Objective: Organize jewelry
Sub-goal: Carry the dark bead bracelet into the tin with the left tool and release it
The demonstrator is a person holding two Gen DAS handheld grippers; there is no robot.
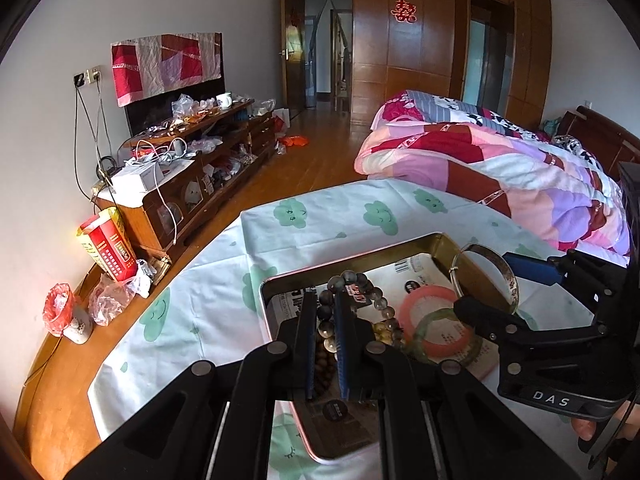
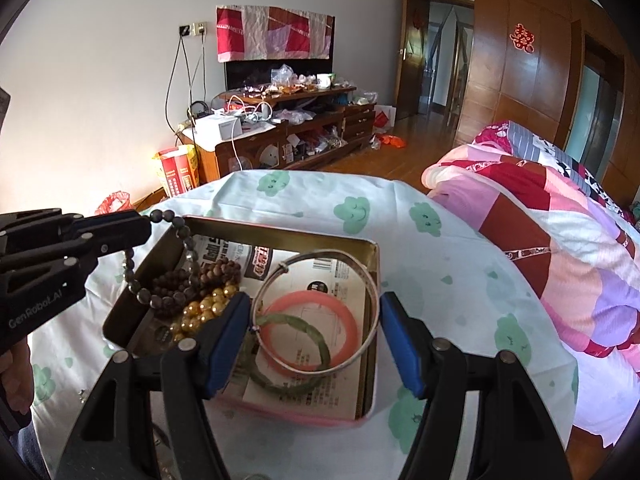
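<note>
Left gripper (image 2: 146, 222) pinches the dark bead bracelet (image 2: 188, 252) over the tin's (image 2: 372, 280) left edge, right gripper (image 2: 314, 338) spans the silver bangle (image 2: 320, 258) wide above its right side (both seemingly mid-deposit)

Left gripper (image 1: 324, 332): jaws nearly shut, pinching a bead strand (image 2: 188, 248) that hangs from its tips; in right wrist view it enters from 9 o'clock, pointing toward 3 and tilted down. Right gripper (image 2: 316, 340): jaws wide, blue pads (image 2: 224, 340) pressing a silver bangle (image 2: 320, 312) at 9 and 3 o'clock, pitched down. In left wrist view it sits at 3 o'clock, fingertip (image 1: 584, 428) showing under its body.
</note>
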